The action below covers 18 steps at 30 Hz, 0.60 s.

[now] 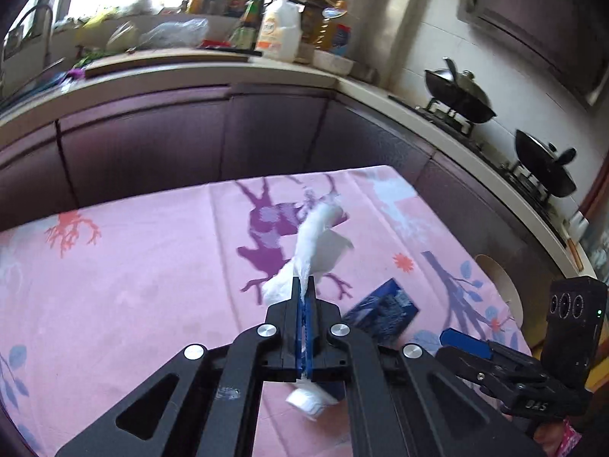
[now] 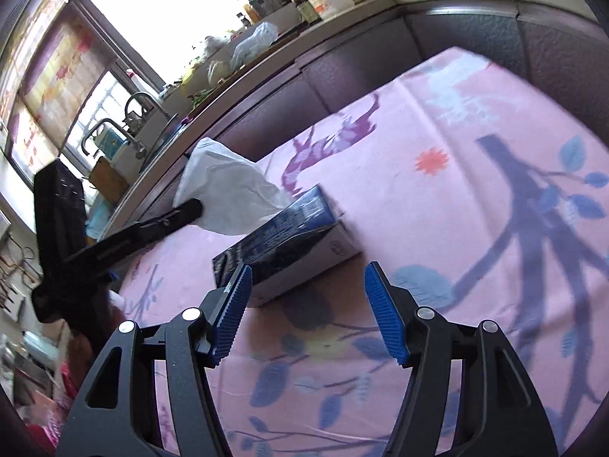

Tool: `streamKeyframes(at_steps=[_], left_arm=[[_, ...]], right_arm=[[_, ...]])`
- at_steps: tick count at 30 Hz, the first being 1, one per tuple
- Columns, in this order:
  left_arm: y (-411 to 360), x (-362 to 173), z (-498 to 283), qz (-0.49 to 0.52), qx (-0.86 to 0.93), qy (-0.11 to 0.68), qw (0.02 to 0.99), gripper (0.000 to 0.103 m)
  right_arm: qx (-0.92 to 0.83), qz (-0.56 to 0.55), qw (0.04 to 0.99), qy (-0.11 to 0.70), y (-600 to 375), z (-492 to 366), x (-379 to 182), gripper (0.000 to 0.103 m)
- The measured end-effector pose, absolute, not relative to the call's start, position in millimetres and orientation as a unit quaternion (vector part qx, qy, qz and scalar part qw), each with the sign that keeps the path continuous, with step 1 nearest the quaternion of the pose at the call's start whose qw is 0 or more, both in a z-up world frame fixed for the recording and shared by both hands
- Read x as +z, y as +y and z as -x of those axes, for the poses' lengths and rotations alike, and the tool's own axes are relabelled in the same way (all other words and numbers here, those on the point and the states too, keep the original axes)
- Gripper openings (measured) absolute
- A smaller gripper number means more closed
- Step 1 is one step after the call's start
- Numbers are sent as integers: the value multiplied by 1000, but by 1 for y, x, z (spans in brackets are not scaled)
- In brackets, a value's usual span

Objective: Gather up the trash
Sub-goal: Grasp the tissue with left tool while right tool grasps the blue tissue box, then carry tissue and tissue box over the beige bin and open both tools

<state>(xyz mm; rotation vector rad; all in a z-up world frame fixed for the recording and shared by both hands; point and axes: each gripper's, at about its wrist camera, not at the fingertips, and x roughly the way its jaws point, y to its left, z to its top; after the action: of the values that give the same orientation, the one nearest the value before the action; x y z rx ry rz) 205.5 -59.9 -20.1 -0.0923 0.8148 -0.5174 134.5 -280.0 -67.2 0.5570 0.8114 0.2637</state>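
My left gripper (image 1: pixel 303 283) is shut on a white plastic bag (image 1: pixel 318 243) and holds it above the pink patterned tablecloth (image 1: pixel 133 285). The bag (image 2: pixel 224 194) also shows in the right wrist view, hanging from the left gripper (image 2: pixel 190 205). A dark blue carton (image 2: pixel 289 243) lies on its side on the cloth, just ahead of my right gripper (image 2: pixel 308 280), which is open and empty. The carton (image 1: pixel 384 310) lies right of the left gripper's fingers. A small white scrap (image 1: pixel 310 400) shows below the left gripper's jaws. The right gripper (image 1: pixel 466 346) shows at lower right.
A kitchen counter (image 1: pixel 213 72) with bottles, a white jug (image 1: pixel 279 28) and plastic bags runs behind the table. Two black woks (image 1: pixel 460 91) sit on the stove at right. A sink with taps (image 2: pixel 133 114) is at the left. A round wooden board (image 1: pixel 498 278) sits at the table's right edge.
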Motion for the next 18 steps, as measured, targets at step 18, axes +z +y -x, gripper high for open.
streamKeyframes(at_steps=[18], left_arm=[[-93, -95, -175, 141, -344, 521, 768, 1]], right_arm=[[102, -305, 860, 396, -295, -110, -84, 62]])
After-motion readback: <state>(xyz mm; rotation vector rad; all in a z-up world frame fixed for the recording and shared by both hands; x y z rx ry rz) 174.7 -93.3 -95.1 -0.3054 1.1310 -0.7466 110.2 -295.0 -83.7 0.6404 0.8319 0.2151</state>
